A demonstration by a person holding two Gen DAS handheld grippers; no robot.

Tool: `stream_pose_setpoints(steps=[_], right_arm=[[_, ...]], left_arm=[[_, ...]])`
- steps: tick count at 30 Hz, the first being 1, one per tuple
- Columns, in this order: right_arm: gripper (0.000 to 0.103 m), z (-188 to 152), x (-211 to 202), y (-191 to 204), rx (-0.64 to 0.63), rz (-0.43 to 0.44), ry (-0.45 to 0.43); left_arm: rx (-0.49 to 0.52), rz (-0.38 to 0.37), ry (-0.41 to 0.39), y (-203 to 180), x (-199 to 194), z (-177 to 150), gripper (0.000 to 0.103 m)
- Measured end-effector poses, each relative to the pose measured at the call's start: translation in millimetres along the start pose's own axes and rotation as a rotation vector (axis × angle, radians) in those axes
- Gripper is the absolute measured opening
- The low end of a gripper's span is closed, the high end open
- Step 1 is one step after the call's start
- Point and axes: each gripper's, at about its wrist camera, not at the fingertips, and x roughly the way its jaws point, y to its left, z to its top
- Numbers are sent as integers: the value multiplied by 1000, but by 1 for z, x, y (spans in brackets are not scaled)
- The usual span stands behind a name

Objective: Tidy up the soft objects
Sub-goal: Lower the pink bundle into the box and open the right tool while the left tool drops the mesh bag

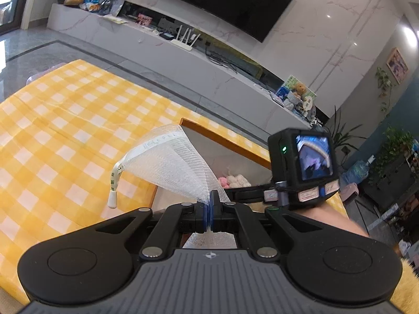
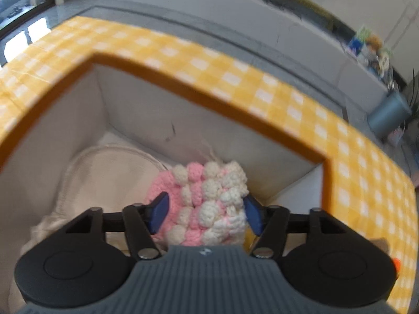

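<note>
Left gripper (image 1: 209, 206) is clamped tight on a white mesh bag (image 1: 172, 162), held above the yellow-check table (image 1: 65, 110) next to the box (image 1: 222, 137). Right gripper (image 2: 205, 210) is wide open inside the box (image 2: 199, 99), w/ its pads either side of a pink & white crochet piece (image 2: 207, 198); can't tell if touching. A cream cloth (image 2: 110, 172) lies beside it in the box.

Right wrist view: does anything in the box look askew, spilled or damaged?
Nothing is spilled or damaged. The pink-and-white crocheted piece sits between the open right tongs inside the box, beside a beige fabric item. A small dark mark on the inner wall is the only blemish.
</note>
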Motion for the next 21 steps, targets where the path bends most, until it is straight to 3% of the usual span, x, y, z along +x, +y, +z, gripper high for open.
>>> stream_pose_setpoints(steps=[2, 6, 10, 12, 16, 18, 21], right_arm=[[81, 2, -15, 1, -26, -39, -48], [82, 1, -48, -7, -33, -41, -123], [82, -6, -76, -22, 20, -17, -163], [82, -12, -89, -30, 29, -9, -185], [82, -23, -110, -44, 52, 1, -235], [82, -29, -117, -53, 65, 8, -252], [82, -33, -120, -65, 88, 9, -267]], left_arm=[[33, -6, 1, -2, -4, -1, 2], [85, -8, 46, -6, -1, -9, 2], [176, 92, 105, -16, 17, -26, 2], [218, 148, 90, -23, 24, -30, 2], [327, 183, 13, -47, 27, -16, 3], [371, 177, -21, -61, 34, -2, 3], [365, 152, 1, -69, 63, 15, 3]])
